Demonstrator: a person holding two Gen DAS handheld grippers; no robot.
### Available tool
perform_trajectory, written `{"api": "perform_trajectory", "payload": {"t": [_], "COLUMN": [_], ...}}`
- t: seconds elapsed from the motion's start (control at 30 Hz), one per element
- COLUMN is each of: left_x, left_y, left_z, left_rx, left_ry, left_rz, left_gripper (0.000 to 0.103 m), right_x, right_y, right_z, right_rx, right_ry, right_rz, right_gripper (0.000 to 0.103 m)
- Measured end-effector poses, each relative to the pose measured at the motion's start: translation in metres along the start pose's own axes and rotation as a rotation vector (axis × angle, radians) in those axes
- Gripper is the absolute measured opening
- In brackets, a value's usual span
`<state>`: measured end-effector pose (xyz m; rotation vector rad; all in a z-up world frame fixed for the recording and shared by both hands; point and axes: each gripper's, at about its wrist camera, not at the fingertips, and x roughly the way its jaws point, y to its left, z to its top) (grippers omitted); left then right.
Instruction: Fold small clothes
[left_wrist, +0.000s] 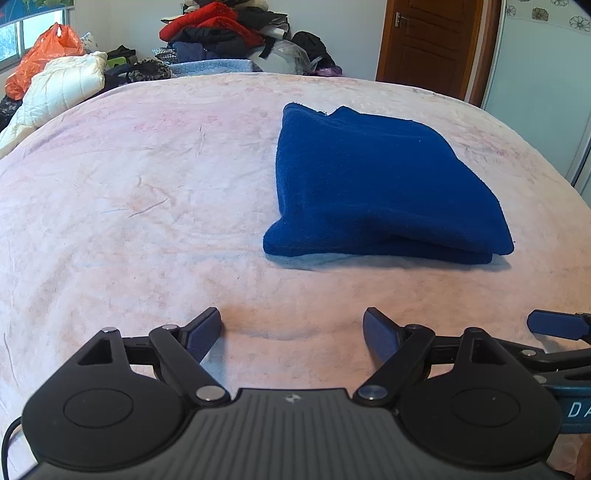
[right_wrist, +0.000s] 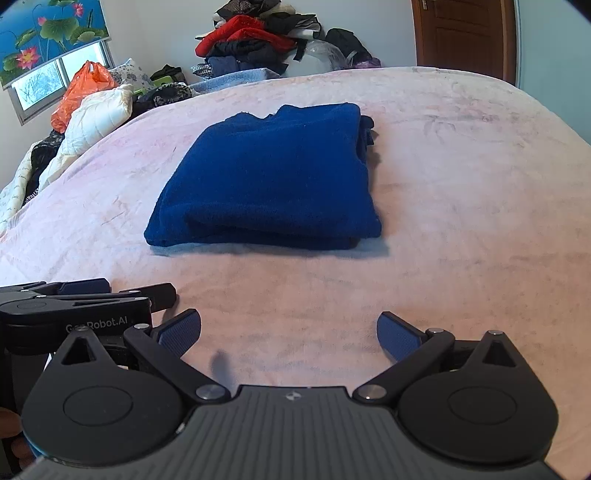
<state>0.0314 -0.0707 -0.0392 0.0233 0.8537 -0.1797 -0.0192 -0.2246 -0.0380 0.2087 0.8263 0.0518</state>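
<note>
A dark blue fleece garment (left_wrist: 380, 184) lies folded into a thick rectangle on the pale pink bed cover (left_wrist: 147, 184). It also shows in the right wrist view (right_wrist: 273, 177), ahead and a little left. My left gripper (left_wrist: 291, 332) is open and empty, low over the cover, nearer than the garment and to its left. My right gripper (right_wrist: 288, 336) is open and empty, in front of the garment's near edge. The two grippers sit side by side; the right gripper's finger (left_wrist: 557, 325) shows in the left wrist view and the left gripper's body (right_wrist: 74, 306) in the right wrist view.
A heap of clothes (left_wrist: 225, 33) is piled beyond the far edge of the bed. A white quilted jacket (left_wrist: 62, 85) and an orange plastic bag (left_wrist: 44, 55) lie at the far left. A brown door (left_wrist: 432, 40) stands at the back right.
</note>
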Motion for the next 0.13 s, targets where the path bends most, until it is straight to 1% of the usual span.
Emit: {"api": "perform_trajectory", "payload": {"t": [0.13], "left_x": [-0.001], "left_y": [0.0034], "left_z": [0.0008], "left_rx": [-0.009], "left_ry": [-0.011], "left_rz": [0.025], "left_gripper": [0.085], "right_x": [0.0001], "right_y": [-0.0009], "right_z": [-0.0001], "right_rx": [0.005], "right_ry": [-0.001], "right_rz": [0.006], "right_gripper": [0.103]}}
